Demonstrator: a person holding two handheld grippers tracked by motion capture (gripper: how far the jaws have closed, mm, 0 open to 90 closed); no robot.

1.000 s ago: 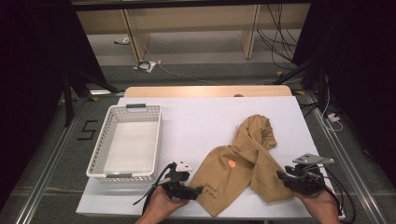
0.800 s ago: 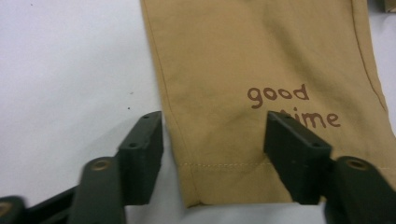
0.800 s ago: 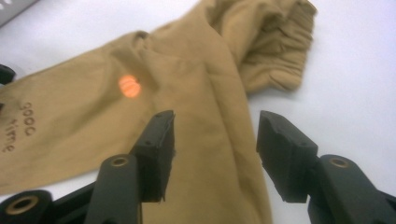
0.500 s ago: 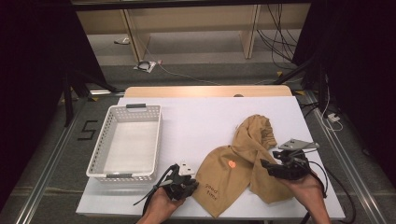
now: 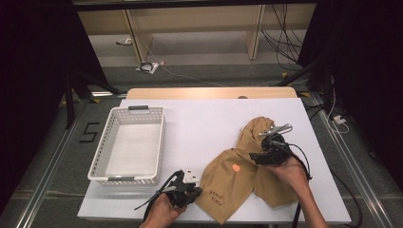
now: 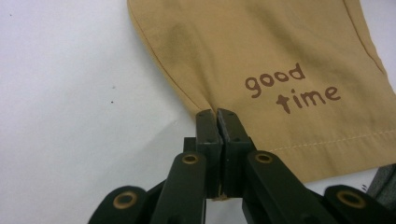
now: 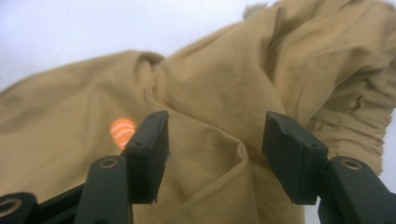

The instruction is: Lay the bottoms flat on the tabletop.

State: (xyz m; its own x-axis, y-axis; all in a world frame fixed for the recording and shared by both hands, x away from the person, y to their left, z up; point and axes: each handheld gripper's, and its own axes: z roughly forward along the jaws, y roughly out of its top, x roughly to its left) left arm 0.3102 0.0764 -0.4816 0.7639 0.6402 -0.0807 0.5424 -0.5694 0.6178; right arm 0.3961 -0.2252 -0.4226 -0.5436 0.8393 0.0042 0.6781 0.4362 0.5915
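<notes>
Tan shorts (image 5: 247,166): soft, light, limp. Hem corner pinched by left gripper (image 6: 217,116); right gripper (image 7: 215,154) held wide, just opened, nothing clamped.

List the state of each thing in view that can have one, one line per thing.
Tan shorts: crumpled, lying flat on the table, out of the basket.
White basket: upright, empty.
Left tool: shut on the shorts' hem edge beside the "good time" print.
Right tool: open, jaws just been opening, above the bunched middle of the shorts, not pressing the cloth.
White table: holds the shorts and the basket.
</notes>
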